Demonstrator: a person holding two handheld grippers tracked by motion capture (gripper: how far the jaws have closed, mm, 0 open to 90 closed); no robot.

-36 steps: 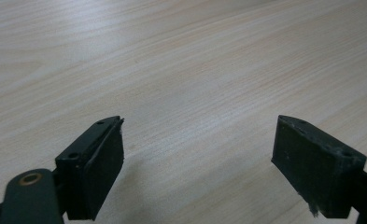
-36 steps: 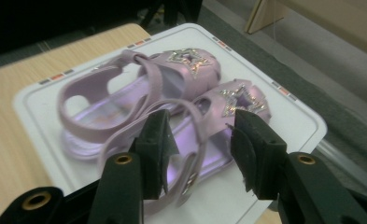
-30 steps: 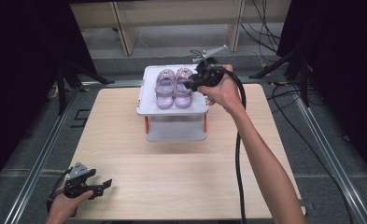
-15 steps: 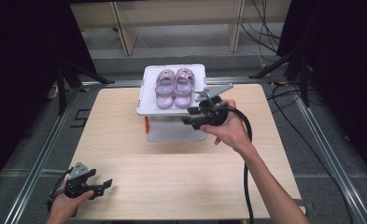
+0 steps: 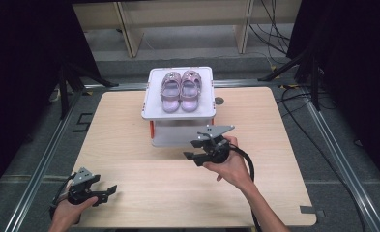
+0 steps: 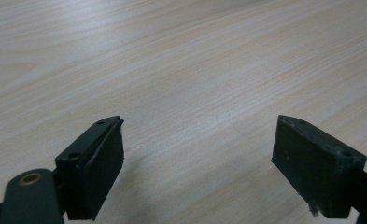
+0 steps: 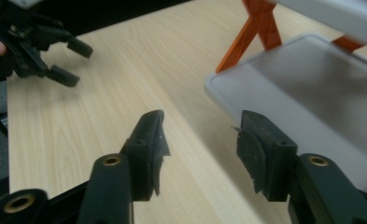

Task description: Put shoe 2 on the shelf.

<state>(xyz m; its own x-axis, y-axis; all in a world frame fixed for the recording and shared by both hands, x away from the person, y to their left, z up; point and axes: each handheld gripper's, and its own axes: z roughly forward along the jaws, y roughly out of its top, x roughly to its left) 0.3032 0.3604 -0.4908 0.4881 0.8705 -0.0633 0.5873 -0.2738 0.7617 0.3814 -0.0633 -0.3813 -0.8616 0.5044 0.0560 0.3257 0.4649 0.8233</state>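
Note:
A pair of lilac child's sandals (image 5: 180, 90) stands side by side on the top shelf of a small white rack (image 5: 153, 104) with orange legs, at the back middle of the wooden table. My right gripper (image 5: 190, 150) hovers open and holds nothing, just in front of the rack. In the right gripper view its jaws (image 7: 200, 140) point at the rack's grey lower tray (image 7: 307, 84) and an orange leg (image 7: 260, 28). My left gripper (image 5: 109, 193) rests open at the table's front left corner. Its jaws (image 6: 200, 158) are spread wide over bare wood.
The wooden table (image 5: 129, 159) has free surface to the left, right and front of the rack. Metal rails (image 5: 37, 164) frame the table. Cables (image 5: 294, 96) trail over the floor at the back right. The left gripper (image 7: 69, 60) appears far off in the right gripper view.
My right gripper has drawn back from beside the sandals on the rack's top, coming down and toward the person to the rack's front. The left gripper has not moved.

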